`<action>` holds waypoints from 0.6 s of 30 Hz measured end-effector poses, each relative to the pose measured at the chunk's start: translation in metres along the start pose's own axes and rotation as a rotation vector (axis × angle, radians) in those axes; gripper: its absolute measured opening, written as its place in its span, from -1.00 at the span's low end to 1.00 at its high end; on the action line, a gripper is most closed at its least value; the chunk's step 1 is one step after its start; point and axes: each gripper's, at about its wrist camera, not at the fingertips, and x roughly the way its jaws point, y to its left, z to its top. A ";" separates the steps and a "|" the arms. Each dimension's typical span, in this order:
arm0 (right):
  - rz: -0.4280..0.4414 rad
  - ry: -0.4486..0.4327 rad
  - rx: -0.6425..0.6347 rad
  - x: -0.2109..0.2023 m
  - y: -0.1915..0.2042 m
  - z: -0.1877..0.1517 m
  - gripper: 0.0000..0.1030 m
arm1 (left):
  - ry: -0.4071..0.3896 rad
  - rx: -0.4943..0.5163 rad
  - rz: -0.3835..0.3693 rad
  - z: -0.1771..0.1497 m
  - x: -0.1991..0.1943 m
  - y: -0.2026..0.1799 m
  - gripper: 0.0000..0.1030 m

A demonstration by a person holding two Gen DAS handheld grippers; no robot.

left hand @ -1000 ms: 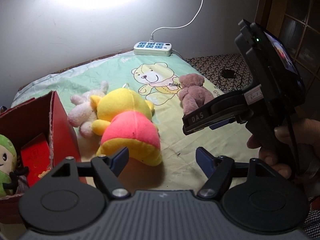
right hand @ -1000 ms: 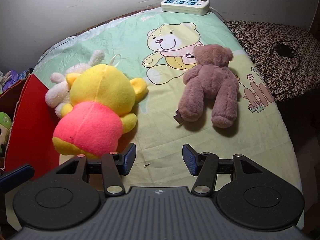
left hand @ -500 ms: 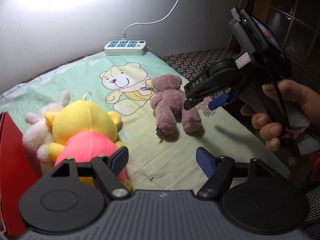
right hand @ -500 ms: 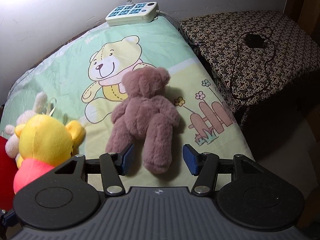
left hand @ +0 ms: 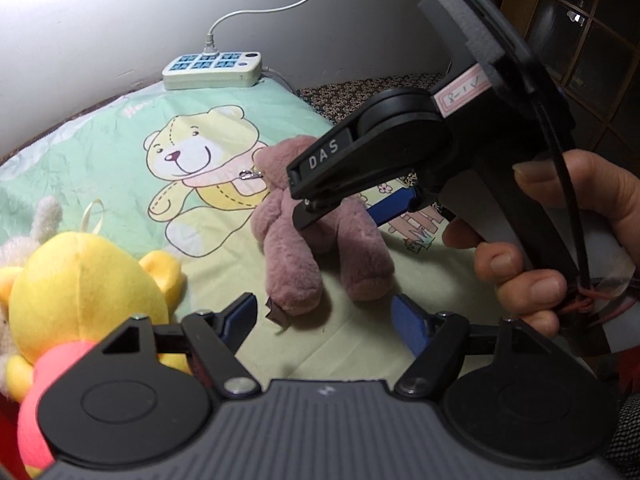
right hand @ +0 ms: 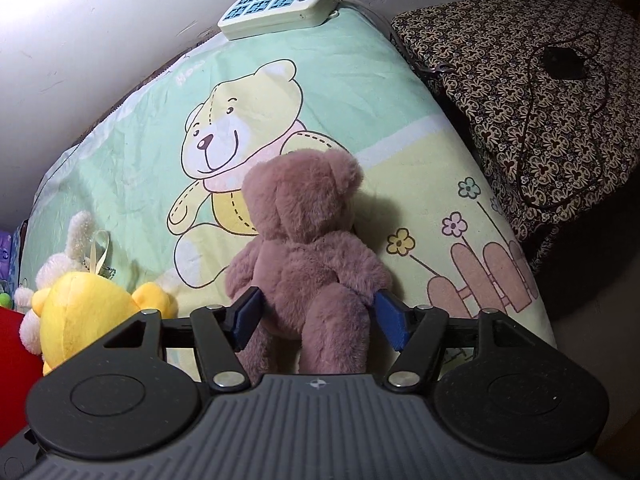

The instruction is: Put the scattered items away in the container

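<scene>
Left wrist view: the left gripper [left hand: 324,314] is hovering with its jaws spread wide and nothing between them. The right gripper [left hand: 352,212], held in the person's right hand [left hand: 560,256], is crossing in front of the mauve teddy bear [left hand: 316,240] and hiding its torso; whether those jaws are gripping cannot be told here. One yellow-and-pink plush [left hand: 76,300] is being cut off at the lower left, and a white plush [left hand: 36,232] is peeking out behind it.

Right wrist view: the mauve teddy bear [right hand: 312,264] is lying face down on the bear-print sheet [right hand: 132,160], its hips sitting between the blue pads [right hand: 246,316], which are released and just beside its fur. Three plush toys are showing in all. Only a red corner of the container [right hand: 12,344] is entering at the left edge. One power strip [right hand: 280,6] is resting at the sheet's far edge against a white wall [right hand: 100,20]; a patterned cloth [right hand: 540,100] is covering the neighbouring surface.
</scene>
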 end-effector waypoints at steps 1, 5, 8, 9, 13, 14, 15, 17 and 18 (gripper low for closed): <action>0.005 0.004 -0.001 0.001 0.000 0.001 0.28 | 0.007 -0.006 0.001 0.002 0.005 0.001 0.41; 0.028 0.018 0.008 0.009 -0.003 0.003 0.30 | 0.033 -0.038 -0.016 0.007 0.019 0.006 0.35; 0.053 0.022 0.021 0.013 -0.005 0.003 0.33 | 0.042 -0.045 -0.013 0.011 0.028 0.010 0.34; 0.049 0.022 0.009 0.013 -0.003 0.003 0.25 | 0.044 -0.046 -0.015 0.012 0.031 0.010 0.33; 0.081 0.040 0.004 0.015 0.001 0.004 0.03 | 0.064 -0.057 -0.027 0.013 0.039 0.014 0.26; 0.079 0.039 -0.004 0.014 0.003 0.004 0.01 | 0.065 -0.058 -0.029 0.013 0.040 0.015 0.26; 0.077 0.038 -0.010 0.014 0.004 0.004 -0.01 | 0.066 -0.059 -0.032 0.013 0.041 0.016 0.26; 0.074 0.037 -0.020 0.013 0.006 0.003 -0.03 | 0.067 -0.065 -0.044 0.013 0.041 0.018 0.27; 0.074 0.037 -0.024 0.011 0.006 0.003 -0.06 | 0.068 -0.067 -0.050 0.012 0.041 0.020 0.27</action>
